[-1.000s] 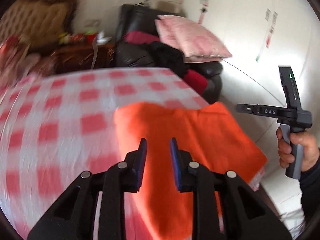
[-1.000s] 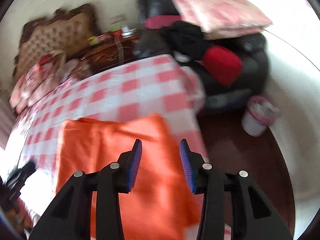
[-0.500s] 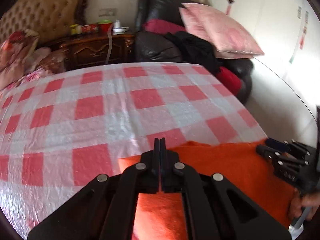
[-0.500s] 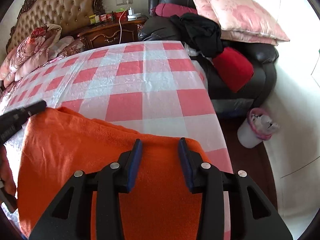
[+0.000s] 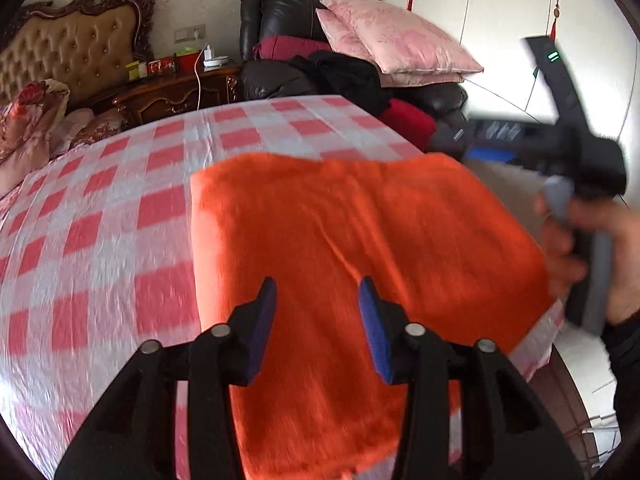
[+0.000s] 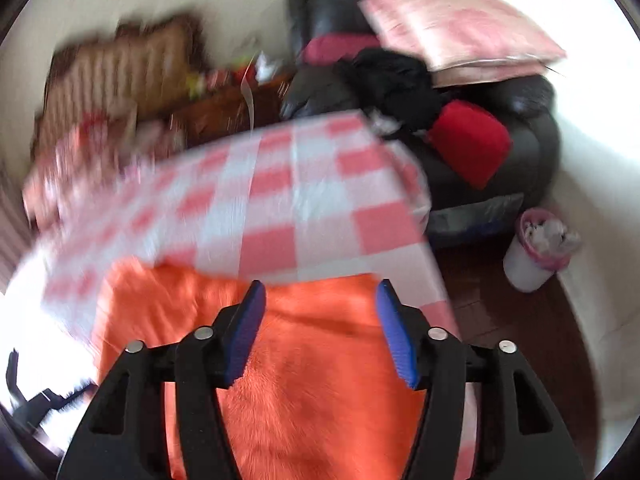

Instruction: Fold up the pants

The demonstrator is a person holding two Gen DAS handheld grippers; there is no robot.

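At far left of the left wrist view, a tufted headboard (image 5: 76, 48) stands against the wall, with a floral quilt (image 5: 32, 116) bunched below it. Next comes a dark carved nightstand (image 5: 176, 92) cluttered with small items. The bed wears a red-and-white checked sheet (image 5: 100, 216), and the orange pants (image 5: 360, 232) lie folded flat on its near right corner, reaching the bed's edge. Farther right, a black leather armchair (image 5: 276, 12) is piled with dark clothes (image 5: 344, 76), a red cushion (image 5: 408, 120) and two pink pillows (image 5: 400, 36). White wardrobe doors (image 5: 500, 12) close the right side.

The left gripper (image 5: 316, 296) hangs over the pants, jaws opening, nothing pinched between them. The right gripper (image 6: 320, 300) is likewise opening above the pants' far right corner, its pads clear of the cloth; a hand (image 5: 616, 264) holds its grip.

In the right wrist view, a small white bin (image 6: 536, 248) with a pink liner stands on the dark floor beside the armchair, filled with crumpled white paper.
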